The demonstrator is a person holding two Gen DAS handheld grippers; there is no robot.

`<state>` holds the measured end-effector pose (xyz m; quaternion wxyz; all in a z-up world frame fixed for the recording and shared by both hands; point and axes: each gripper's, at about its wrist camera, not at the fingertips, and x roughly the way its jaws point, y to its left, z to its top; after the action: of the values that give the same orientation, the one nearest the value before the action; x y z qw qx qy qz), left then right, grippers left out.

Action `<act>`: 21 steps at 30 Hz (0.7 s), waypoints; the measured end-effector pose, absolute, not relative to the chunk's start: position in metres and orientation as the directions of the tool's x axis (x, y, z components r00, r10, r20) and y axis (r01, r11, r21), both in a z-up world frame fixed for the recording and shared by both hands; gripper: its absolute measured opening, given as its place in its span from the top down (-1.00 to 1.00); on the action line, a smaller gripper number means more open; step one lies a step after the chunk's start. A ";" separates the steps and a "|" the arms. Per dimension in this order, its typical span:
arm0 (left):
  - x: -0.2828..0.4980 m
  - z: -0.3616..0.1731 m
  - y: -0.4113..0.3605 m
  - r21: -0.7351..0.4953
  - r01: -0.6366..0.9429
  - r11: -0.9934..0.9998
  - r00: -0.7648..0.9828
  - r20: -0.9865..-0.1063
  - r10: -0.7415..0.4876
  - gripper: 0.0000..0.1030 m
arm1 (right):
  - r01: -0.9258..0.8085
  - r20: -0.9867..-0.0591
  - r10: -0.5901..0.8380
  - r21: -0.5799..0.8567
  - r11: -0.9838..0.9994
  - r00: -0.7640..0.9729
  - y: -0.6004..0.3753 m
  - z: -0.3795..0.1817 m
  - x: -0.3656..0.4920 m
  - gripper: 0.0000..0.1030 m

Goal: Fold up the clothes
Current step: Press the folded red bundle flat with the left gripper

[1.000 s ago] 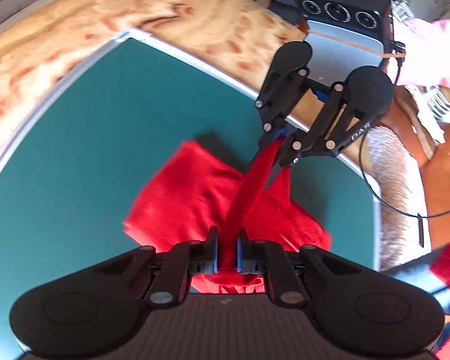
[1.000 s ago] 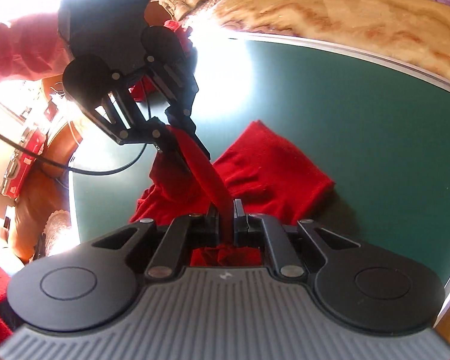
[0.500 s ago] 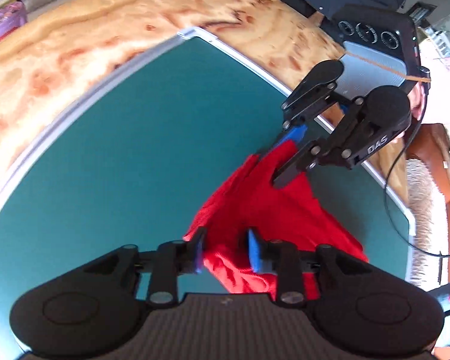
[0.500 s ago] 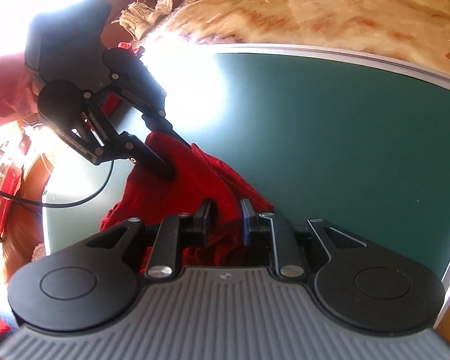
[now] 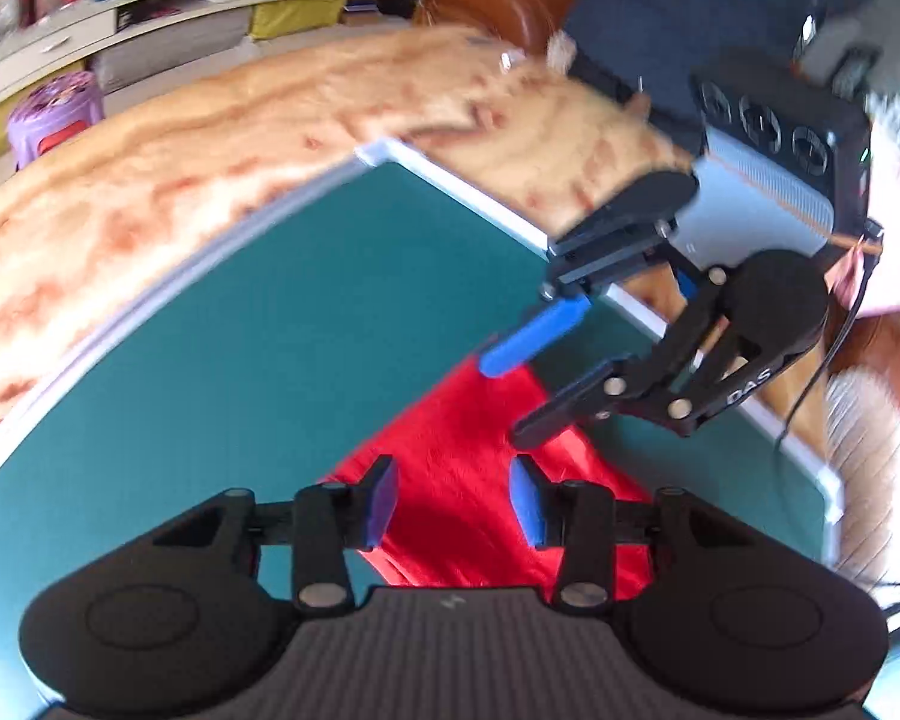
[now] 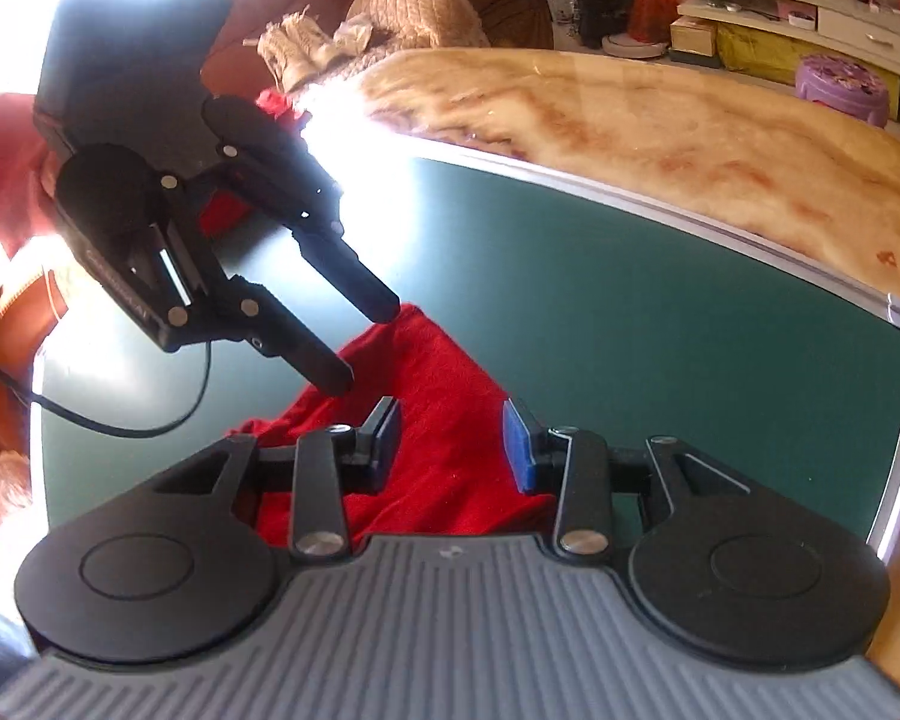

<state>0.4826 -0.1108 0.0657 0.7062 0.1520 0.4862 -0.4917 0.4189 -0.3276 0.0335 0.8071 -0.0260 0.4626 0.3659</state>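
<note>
Both grippers stand wide apart at the jaws, gripping nothing. From the left wrist camera, the left gripper (image 5: 453,501) fills the 6 o'clock area, its blue pads spread to either side of the red cloth (image 5: 468,456), which lies under and between them on the green mat (image 5: 270,330). Whether the pads touch the fabric cannot be told. Toward 2 o'clock the right gripper (image 5: 510,396) hangs with its fingers parted, one blue-padded tip over the cloth's far corner and the dark tip over the cloth nearer in. Around the mat, from 9 to 1 o'clock, runs the marbled table (image 5: 180,156). A purple stool (image 5: 54,114) stands at 10 o'clock.

From the right wrist camera, the left gripper (image 6: 366,342) reaches in from 10 o'clock, fingers spread, tips at the cloth's far edge. Strong glare whites out the mat behind it. At 6 o'clock the right gripper (image 6: 453,444) straddles the red cloth (image 6: 438,420), which lies heaped and creased. Green mat (image 6: 660,312) stretches out toward 3 o'clock, bordered by a pale rim and the table (image 6: 660,120) beyond.
</note>
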 end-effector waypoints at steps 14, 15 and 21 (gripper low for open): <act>0.463 0.049 -0.114 -0.079 0.862 0.501 0.201 -0.854 -0.479 0.11 | -0.700 -0.813 0.407 0.000 0.714 0.415 -0.304 0.015 0.393 0.16; 0.462 0.047 -0.116 -0.063 0.867 0.494 0.203 -0.860 -0.467 0.11 | -0.702 -0.816 0.398 -0.013 0.712 0.418 -0.302 0.015 0.392 0.16; 0.460 0.039 -0.111 -0.048 0.886 0.462 0.190 -0.870 -0.455 0.08 | -0.713 -0.830 0.382 -0.027 0.701 0.407 -0.310 0.009 0.393 0.16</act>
<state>0.4601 -0.1113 0.0391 0.7318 0.2436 0.4419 -0.4581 0.3929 -0.3095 0.0091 0.8162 -0.1926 0.4294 0.3352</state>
